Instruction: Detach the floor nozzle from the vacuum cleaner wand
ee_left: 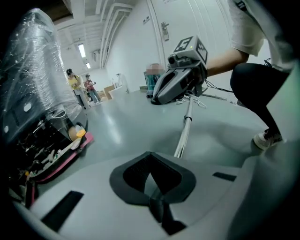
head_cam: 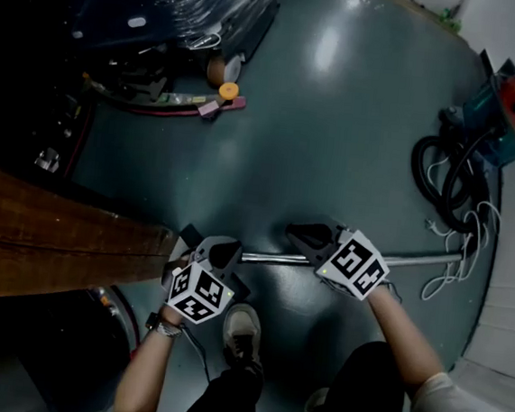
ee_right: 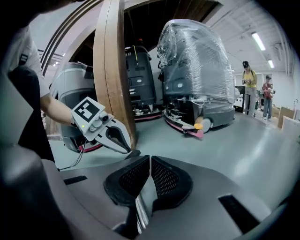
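Observation:
A thin metal wand [head_cam: 275, 258] lies level over the grey floor and runs right to a black hose [head_cam: 446, 178]. The hose leads to a blue and red vacuum body [head_cam: 503, 106]. My right gripper [head_cam: 300, 239] is shut on the wand, and the tube shows between its pads [ee_right: 140, 206]. My left gripper [head_cam: 233, 257] is shut at the wand's left end. In the left gripper view the wand [ee_left: 185, 129] comes out beside the shut tips [ee_left: 150, 157], with nothing showing between the pads. A dark piece [ee_right: 134, 152] sits at the left tips. I cannot make out the floor nozzle.
A long wooden board [head_cam: 55, 235] lies at the left, close to the left gripper. A plastic-wrapped machine [head_cam: 168, 2] with pink and orange parts [head_cam: 223, 98] stands behind it. A white cable [head_cam: 456, 256] is coiled at the right. The person's shoe [head_cam: 244, 331] is below the wand. People stand far off [ee_right: 248, 82].

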`<action>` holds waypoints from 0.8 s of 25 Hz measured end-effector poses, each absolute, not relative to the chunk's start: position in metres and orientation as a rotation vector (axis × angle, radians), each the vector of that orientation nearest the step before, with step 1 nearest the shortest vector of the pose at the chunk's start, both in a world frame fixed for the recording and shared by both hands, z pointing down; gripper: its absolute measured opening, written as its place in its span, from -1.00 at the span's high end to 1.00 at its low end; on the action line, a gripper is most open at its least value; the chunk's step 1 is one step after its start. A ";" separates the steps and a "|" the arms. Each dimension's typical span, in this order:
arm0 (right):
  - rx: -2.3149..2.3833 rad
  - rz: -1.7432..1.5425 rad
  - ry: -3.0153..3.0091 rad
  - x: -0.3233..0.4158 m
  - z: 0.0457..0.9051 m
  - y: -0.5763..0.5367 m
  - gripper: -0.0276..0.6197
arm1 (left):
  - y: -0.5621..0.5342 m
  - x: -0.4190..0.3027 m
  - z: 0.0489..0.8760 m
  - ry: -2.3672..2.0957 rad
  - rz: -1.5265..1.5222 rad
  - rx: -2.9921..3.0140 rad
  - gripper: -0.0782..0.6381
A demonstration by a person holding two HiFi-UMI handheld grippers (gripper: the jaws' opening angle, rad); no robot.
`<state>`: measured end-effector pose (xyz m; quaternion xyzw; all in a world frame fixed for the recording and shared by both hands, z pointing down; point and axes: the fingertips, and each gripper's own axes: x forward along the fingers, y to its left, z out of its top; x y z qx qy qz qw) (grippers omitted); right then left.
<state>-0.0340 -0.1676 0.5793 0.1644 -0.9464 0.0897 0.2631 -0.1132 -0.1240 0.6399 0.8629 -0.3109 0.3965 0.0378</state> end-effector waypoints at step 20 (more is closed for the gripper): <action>-0.012 0.156 -2.377 -0.050 0.707 -0.110 0.54 | -0.108 -0.131 0.713 -0.823 1.302 2.574 0.52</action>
